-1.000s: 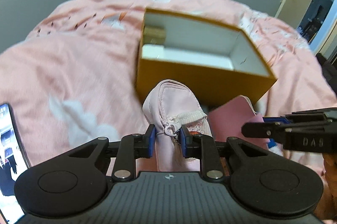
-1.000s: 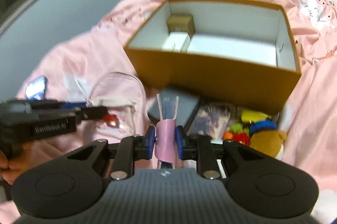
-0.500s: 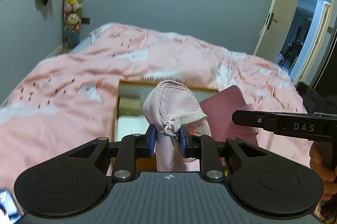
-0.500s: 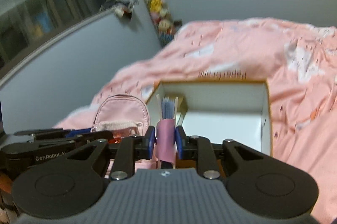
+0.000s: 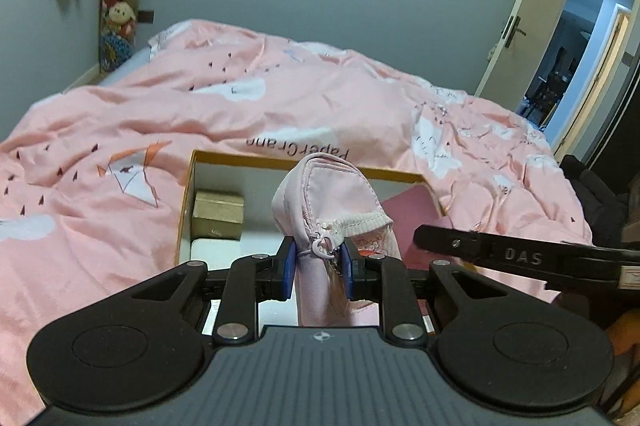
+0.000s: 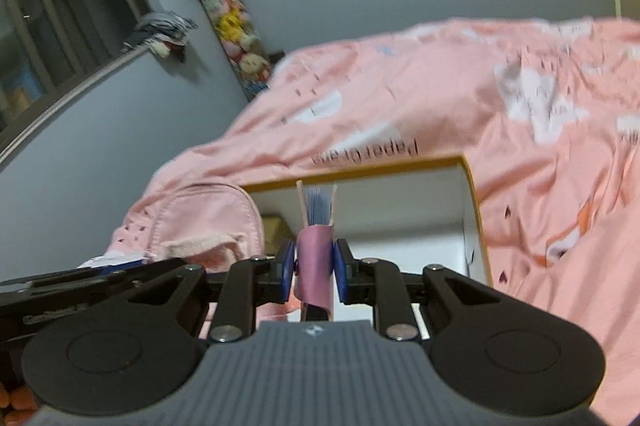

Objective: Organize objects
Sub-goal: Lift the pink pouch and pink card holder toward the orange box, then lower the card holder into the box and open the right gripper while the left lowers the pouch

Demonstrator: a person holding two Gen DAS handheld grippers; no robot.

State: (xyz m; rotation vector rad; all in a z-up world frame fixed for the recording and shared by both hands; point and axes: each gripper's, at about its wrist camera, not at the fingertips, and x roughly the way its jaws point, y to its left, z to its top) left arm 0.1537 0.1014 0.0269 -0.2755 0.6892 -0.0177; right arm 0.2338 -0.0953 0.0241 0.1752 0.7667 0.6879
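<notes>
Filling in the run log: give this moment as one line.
left tool: shut on pink bag | right tool: shut on pink notebook | both above open box | box holds small gold box

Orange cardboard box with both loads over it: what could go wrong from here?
1. The left gripper pinches the soft pink fabric backpack only near its zipper pull; it may sag or slip.
2. The right gripper holds the pink-covered notebook close beside the backpack; they could collide on lowering.
3. The orange cardboard box already holds a small gold box, so the backpack may land on it.
</notes>
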